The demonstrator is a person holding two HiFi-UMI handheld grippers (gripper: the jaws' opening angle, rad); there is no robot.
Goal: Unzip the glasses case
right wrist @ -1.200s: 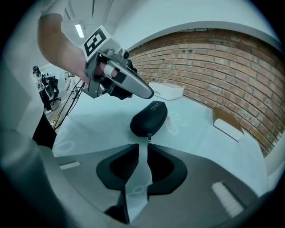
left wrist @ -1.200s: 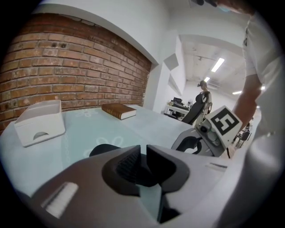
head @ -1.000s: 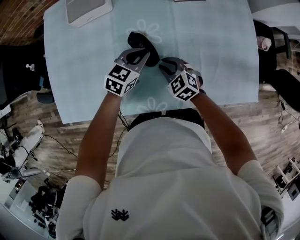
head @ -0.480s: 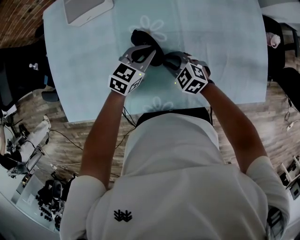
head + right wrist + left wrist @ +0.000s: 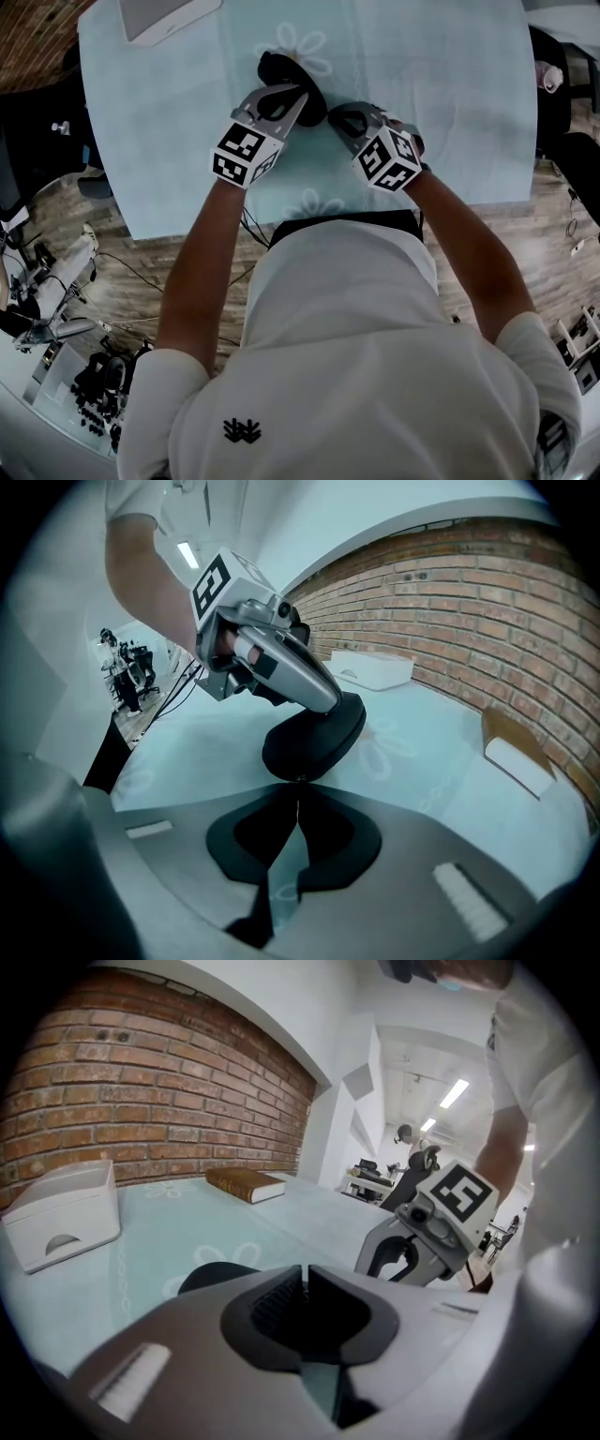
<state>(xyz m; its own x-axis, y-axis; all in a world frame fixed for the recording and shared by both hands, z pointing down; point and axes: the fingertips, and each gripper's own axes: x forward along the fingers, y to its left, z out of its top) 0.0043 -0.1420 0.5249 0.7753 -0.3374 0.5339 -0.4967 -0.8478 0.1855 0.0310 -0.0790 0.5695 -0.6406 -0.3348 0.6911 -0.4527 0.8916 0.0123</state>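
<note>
A black glasses case (image 5: 278, 71) lies on the teal tablecloth (image 5: 441, 94), near the flower print. My left gripper (image 5: 302, 97) is shut and its silver fingers (image 5: 298, 675) rest on top of the case (image 5: 314, 735), pressing on it. In the left gripper view the case (image 5: 216, 1277) shows just left of the shut left gripper (image 5: 303, 1283). My right gripper (image 5: 330, 123) comes in from the right. Its tips (image 5: 298, 789) meet at the case's near edge, pinched on a small zipper pull there. The zipper line itself is hard to see.
A white box (image 5: 164, 14) stands at the table's far left corner. In the left gripper view a brown book (image 5: 246, 1183) lies by the brick wall. An open cardboard box (image 5: 516, 747) sits to the right. The table's near edge (image 5: 319, 217) runs against the person's body.
My right gripper has moved left, up against the case's edge. The left gripper has stayed on top of the case.
</note>
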